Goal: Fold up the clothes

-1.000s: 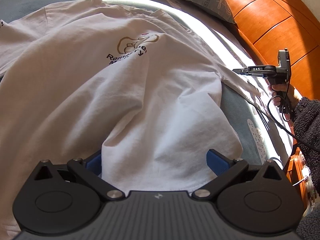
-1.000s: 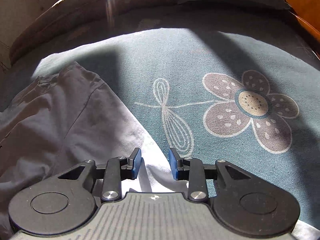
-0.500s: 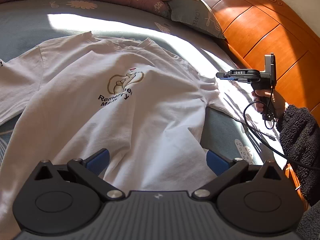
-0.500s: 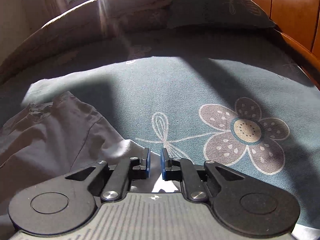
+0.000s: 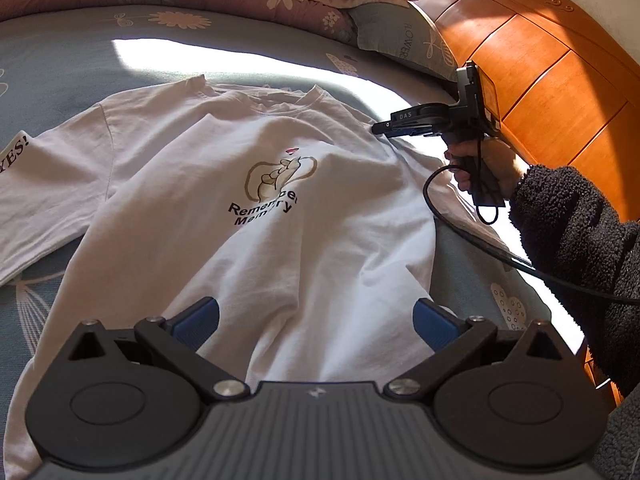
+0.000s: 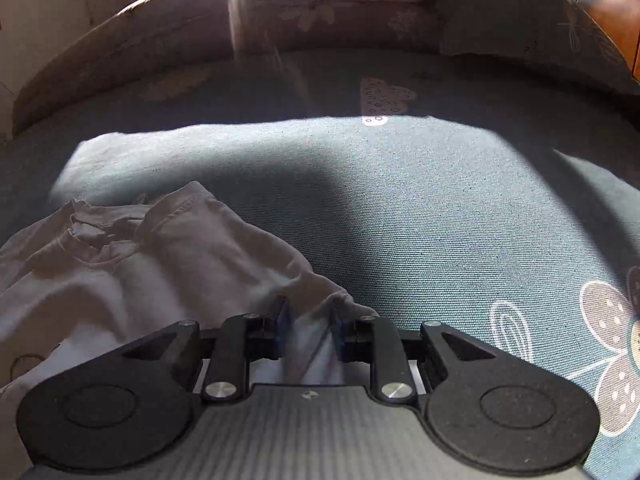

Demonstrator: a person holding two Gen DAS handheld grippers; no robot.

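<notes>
T-shirt (image 5: 224, 208): white, spread print-up on the bed (image 5: 72, 64).
Left hand-held gripper (image 5: 316, 318): jaws spread wide over the T-shirt's hem.
Right hand-held gripper (image 6: 308, 320): pinching shoulder fabric near the T-shirt's collar.

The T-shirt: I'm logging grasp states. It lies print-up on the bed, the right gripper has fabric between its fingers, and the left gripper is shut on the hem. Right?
Not quite. The left gripper is open, fingers spread wide above the T-shirt, as the left wrist view shows. The rest holds.
</notes>
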